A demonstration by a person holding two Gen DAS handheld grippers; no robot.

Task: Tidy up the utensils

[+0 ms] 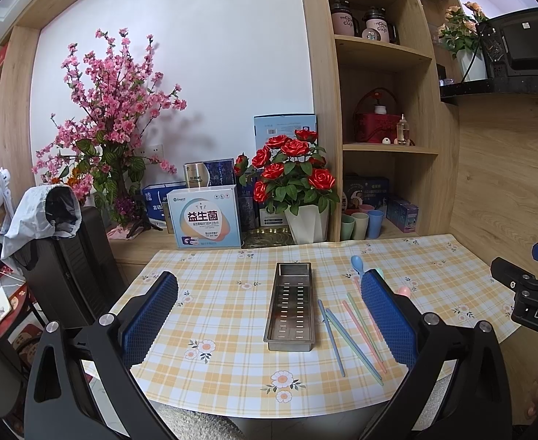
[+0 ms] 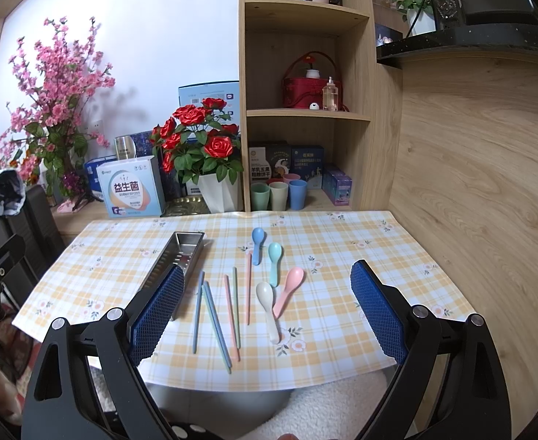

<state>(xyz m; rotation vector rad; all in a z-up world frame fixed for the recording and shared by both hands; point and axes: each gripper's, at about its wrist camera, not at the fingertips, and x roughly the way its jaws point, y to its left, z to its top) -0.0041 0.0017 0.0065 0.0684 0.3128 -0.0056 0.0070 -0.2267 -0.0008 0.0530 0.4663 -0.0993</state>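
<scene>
Both grippers, left (image 1: pixel 269 315) and right (image 2: pixel 267 311), are hovering released above the table (image 2: pixel 342 330).
Chopsticks (image 2: pixel 214 319) and spoons (image 2: pixel 269 308) are lying beside the tray (image 1: pixel 291 304).

A worktop (image 2: pixel 342 330) covered in yellow-and-white checked cloth with small flower prints carries a long perforated steel tray (image 2: pixel 186 253), lying lengthwise and partly hidden behind the right gripper's left finger. Between that gripper's fingers (image 2: pixel 377 311) lie pastel chopsticks (image 2: pixel 214 322) in blue, green and pink, roughly parallel, just beside the tray. Farther toward the right finger rest four spoons: blue (image 2: pixel 257 244), teal (image 2: pixel 274 262), pink (image 2: pixel 289 289) and white (image 2: pixel 269 310), the last two touching.
</scene>
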